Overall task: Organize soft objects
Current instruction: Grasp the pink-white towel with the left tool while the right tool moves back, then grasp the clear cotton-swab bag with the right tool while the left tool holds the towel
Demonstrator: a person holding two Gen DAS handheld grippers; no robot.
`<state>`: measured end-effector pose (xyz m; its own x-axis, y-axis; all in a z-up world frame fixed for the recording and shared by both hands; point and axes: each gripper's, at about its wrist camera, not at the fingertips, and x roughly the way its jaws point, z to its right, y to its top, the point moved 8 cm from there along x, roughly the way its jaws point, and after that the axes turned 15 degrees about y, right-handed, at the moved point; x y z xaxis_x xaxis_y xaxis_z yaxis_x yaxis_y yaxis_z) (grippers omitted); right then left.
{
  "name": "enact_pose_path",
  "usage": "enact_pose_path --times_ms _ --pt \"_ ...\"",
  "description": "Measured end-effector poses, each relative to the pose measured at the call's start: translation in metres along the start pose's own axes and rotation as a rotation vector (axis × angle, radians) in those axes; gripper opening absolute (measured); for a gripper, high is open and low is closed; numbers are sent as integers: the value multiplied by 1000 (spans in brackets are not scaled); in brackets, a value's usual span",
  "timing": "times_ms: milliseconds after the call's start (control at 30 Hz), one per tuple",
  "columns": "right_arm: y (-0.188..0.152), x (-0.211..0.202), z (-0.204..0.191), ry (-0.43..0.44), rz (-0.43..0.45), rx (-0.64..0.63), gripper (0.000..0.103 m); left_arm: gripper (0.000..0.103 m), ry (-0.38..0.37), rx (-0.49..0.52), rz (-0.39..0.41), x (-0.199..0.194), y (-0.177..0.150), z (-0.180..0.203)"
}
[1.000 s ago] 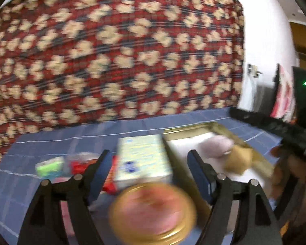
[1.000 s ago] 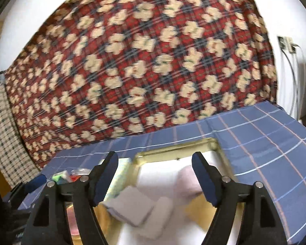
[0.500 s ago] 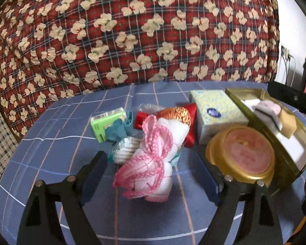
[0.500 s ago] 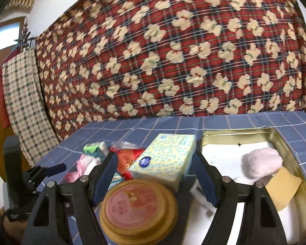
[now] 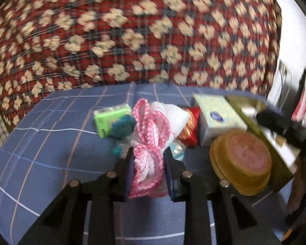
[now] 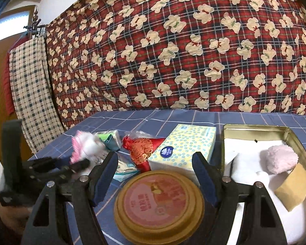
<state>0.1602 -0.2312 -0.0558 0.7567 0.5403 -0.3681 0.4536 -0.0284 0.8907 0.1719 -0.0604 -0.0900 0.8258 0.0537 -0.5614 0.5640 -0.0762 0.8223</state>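
Pink-white crochet cloth (image 5: pixel 148 153) pinched in left tongs (image 5: pixel 148 159), no label legible

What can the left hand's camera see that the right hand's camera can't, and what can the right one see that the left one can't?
Only the left wrist view shows the left gripper squeezing the pink and white crocheted cloth; its jaws have just been closing.

Only the right wrist view shows the fluffy pink roll and tan square clearly inside the gold tin, plus a checked cloth hanging at the left.

Both show the tissue box, round gold lid, red pouch and blue checked cloth.
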Motion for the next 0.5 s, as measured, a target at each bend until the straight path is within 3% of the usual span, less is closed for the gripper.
enact_pose_path --times_ms 100,500 --pt "-2 9 -11 8 -20 -27 77 25 43 -73 40 -3 7 -26" --pt "-17 84 -81 -22 -210 -231 77 25 164 -196 -4 22 7 -85"
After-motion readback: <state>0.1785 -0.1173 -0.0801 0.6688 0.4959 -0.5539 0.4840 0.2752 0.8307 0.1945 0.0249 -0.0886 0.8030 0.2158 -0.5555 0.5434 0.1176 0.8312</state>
